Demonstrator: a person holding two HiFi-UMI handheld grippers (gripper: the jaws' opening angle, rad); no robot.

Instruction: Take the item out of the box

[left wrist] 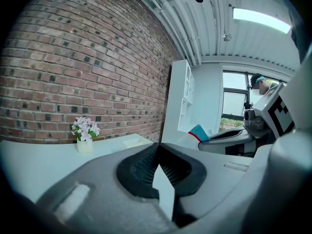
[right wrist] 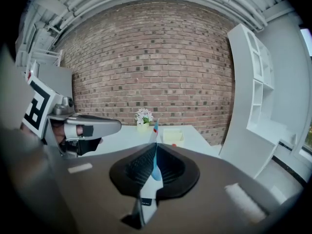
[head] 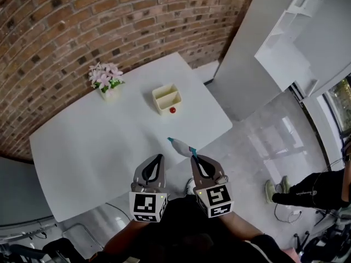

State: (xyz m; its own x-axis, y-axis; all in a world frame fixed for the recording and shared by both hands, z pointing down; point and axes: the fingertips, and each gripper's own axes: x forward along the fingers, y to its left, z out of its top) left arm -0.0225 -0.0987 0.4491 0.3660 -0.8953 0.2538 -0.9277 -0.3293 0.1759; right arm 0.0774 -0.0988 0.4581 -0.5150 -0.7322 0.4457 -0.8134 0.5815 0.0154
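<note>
A cream two-compartment box (head: 166,98) stands on the white table (head: 82,147), with a small red item (head: 173,110) on the tabletop just in front of it. My right gripper (head: 194,156) is shut on a flat blue-and-white packet (head: 181,146) with a red stripe, held over the table's near edge, well short of the box. In the right gripper view the packet (right wrist: 154,160) stands on edge between the jaws of my right gripper (right wrist: 155,147). My left gripper (head: 160,156) is beside it with its jaws closed tip to tip and nothing between them.
A pot of pink flowers (head: 107,80) sits at the table's far left by the brick wall. A white shelf unit (head: 285,48) stands to the right. A person's leg (head: 312,190) and shoes are on the shiny floor at right.
</note>
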